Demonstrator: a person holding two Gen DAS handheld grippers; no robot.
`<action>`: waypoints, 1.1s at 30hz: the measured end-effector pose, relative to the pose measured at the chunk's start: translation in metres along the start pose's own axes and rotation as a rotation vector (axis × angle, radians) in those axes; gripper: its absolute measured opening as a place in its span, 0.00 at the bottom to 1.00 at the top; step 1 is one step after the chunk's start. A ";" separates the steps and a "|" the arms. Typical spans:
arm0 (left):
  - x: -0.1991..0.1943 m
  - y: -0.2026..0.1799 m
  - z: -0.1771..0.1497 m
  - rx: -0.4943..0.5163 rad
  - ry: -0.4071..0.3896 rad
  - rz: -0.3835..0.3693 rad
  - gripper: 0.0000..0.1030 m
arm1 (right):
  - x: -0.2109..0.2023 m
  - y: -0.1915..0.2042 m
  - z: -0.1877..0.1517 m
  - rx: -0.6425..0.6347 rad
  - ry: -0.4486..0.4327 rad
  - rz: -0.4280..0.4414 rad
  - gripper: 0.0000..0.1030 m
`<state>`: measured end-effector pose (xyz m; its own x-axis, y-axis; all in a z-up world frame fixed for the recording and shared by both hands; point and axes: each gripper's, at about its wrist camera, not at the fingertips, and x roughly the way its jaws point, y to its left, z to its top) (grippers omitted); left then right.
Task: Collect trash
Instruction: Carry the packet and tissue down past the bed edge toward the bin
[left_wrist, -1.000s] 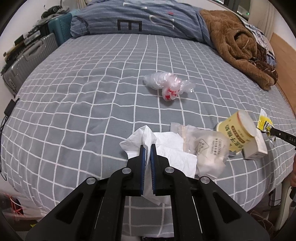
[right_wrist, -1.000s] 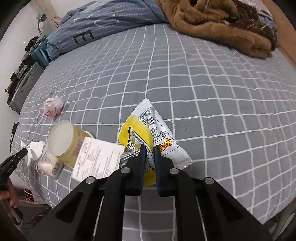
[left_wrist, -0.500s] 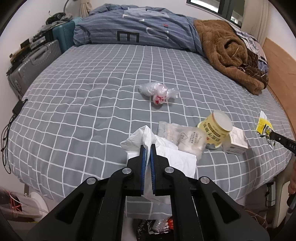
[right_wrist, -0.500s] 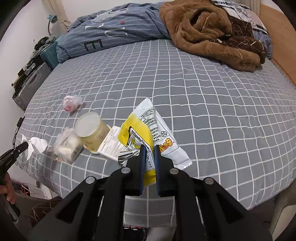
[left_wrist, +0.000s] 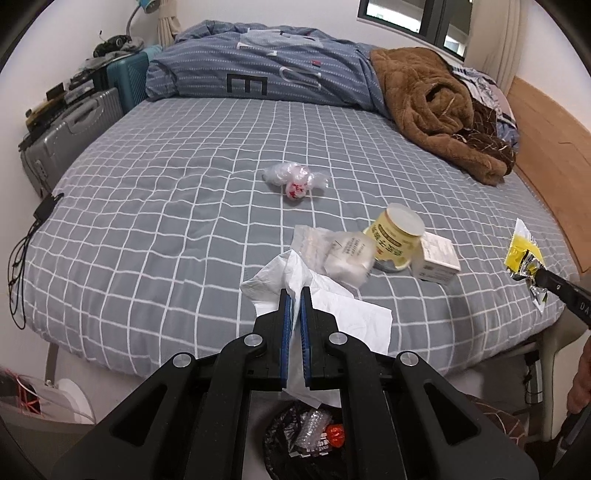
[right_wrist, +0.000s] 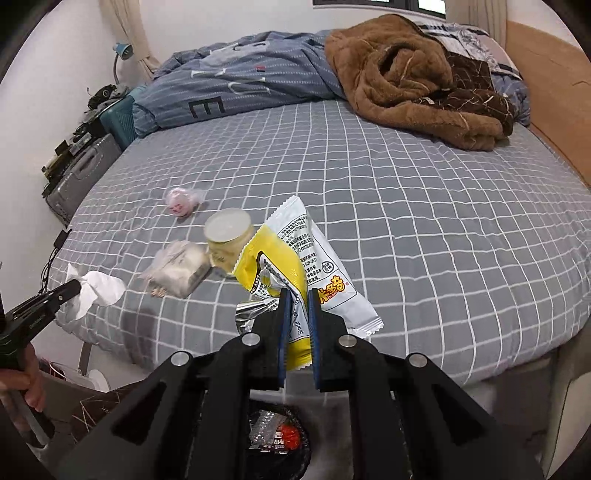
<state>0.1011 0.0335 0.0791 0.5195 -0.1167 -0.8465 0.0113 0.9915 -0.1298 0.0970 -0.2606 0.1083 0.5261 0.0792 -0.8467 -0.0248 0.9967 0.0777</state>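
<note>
Left hand-held gripper (left_wrist: 294, 291): clamped on a white tissue (left_wrist: 354, 317), which is pinched between the blue pads and hangs crumpled on both sides of them.
Right hand-held gripper (right_wrist: 296, 293): clamped on a yellow-and-white snack wrapper (right_wrist: 295, 251), whose torn silver edge is seen at the left of the fingers.
Position of both: each is held above the near edge of the bed (left_wrist: 155, 206), pointing steeply downward; a black-lined trash bin (right_wrist: 280, 439) with wrappers inside is seen on the floor beneath.
Trash left on the bed: a yellow cup (left_wrist: 397, 236) lies on its side, touching a clear packet of white contents (left_wrist: 343, 251) on one side and a small white box (left_wrist: 437, 258) on the other.
Further trash: a crumpled clear bag with red print (left_wrist: 295, 181) lies apart, nearer the middle of the grey checked sheet.
Bedding: a blue duvet (left_wrist: 266, 70) and a brown fleece blanket (left_wrist: 436, 110) are piled at the far end.
Beside the bed: a grey suitcase (left_wrist: 66, 129) and a teal one stand at the left.
</note>
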 end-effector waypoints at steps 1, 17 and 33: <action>-0.006 -0.001 -0.005 -0.003 -0.004 -0.004 0.05 | -0.005 0.004 -0.005 -0.006 -0.005 -0.003 0.09; -0.074 -0.010 -0.068 -0.011 -0.041 -0.043 0.05 | -0.072 0.050 -0.070 -0.043 -0.053 0.038 0.09; -0.086 -0.012 -0.128 0.005 -0.008 -0.058 0.05 | -0.070 0.081 -0.127 -0.069 -0.004 0.062 0.09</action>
<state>-0.0526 0.0241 0.0872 0.5243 -0.1739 -0.8336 0.0458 0.9833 -0.1763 -0.0494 -0.1833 0.1068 0.5255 0.1408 -0.8391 -0.1158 0.9889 0.0935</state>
